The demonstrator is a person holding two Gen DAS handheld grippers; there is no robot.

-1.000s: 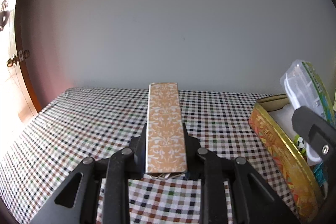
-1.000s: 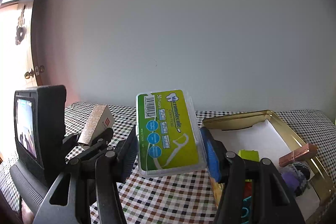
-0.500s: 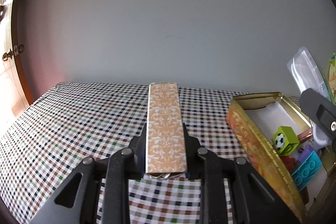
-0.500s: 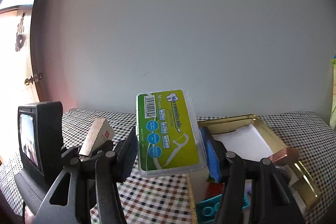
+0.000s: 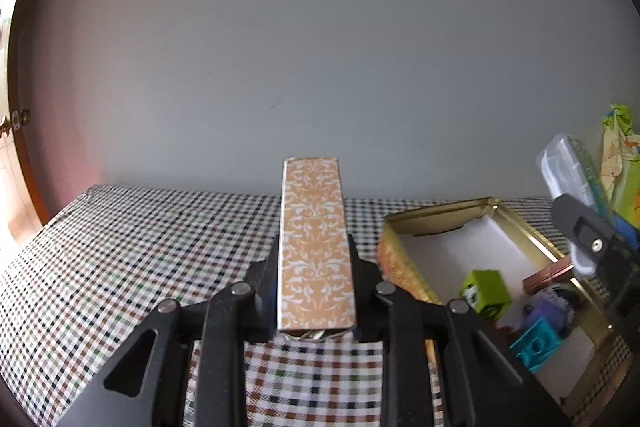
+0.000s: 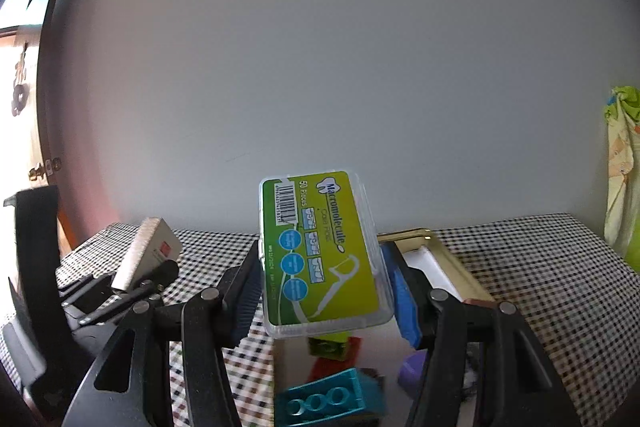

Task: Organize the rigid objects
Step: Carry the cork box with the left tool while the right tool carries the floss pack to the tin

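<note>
Claws came nearest in both wrist views. Left claw (image 5: 316,291) was clamped on a long tan box with white floral print (image 5: 314,247), held lengthwise above the checkered table (image 5: 132,259). Right claw (image 6: 320,291) was clamped on a clear dental floss pick case with a green label (image 6: 320,251), tilted, hanging over a teal building brick (image 6: 324,403), a red piece (image 6: 336,359) and a purple item (image 6: 412,371). At four o'clock in the left view an open gold tin (image 5: 404,275) sat on the table, holding a green cube (image 5: 484,291) and the teal brick (image 5: 536,343). Beyond stood a plain pale wall (image 5: 320,47), with yellow-green fabric (image 6: 620,163) hanging at three o'clock.
</note>
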